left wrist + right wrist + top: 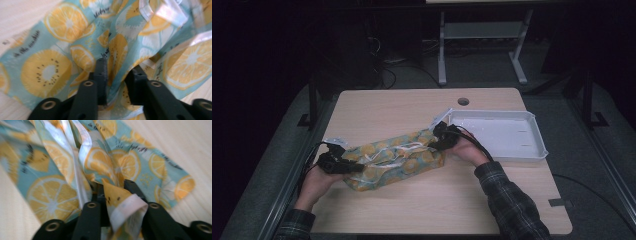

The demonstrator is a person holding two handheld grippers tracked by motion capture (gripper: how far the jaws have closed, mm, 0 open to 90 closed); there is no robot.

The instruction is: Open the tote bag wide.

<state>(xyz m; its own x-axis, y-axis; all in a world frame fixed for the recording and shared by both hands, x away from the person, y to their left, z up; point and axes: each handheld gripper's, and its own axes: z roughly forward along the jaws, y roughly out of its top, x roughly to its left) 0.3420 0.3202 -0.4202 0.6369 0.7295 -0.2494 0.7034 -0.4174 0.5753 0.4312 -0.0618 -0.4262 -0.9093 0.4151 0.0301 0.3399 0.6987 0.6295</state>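
Observation:
A crumpled cloth (394, 160) printed with lemon and kiwi slices on pale blue, with white straps, lies across the middle of the wooden table (412, 210). My left gripper (343, 165) is at its left end and my right gripper (439, 137) at its right end. In the left gripper view the jaws (117, 67) stand apart with a loose fold of the cloth (50, 70) between them. In the right gripper view the jaws (113, 185) are also apart, and a white-hemmed corner of the cloth (52, 197) drapes between them.
A shallow white tray (532, 150) sits at the table's right side, just behind my right hand. A round cable hole (463, 101) is near the far edge. Bare tabletop lies in front of and behind the cloth.

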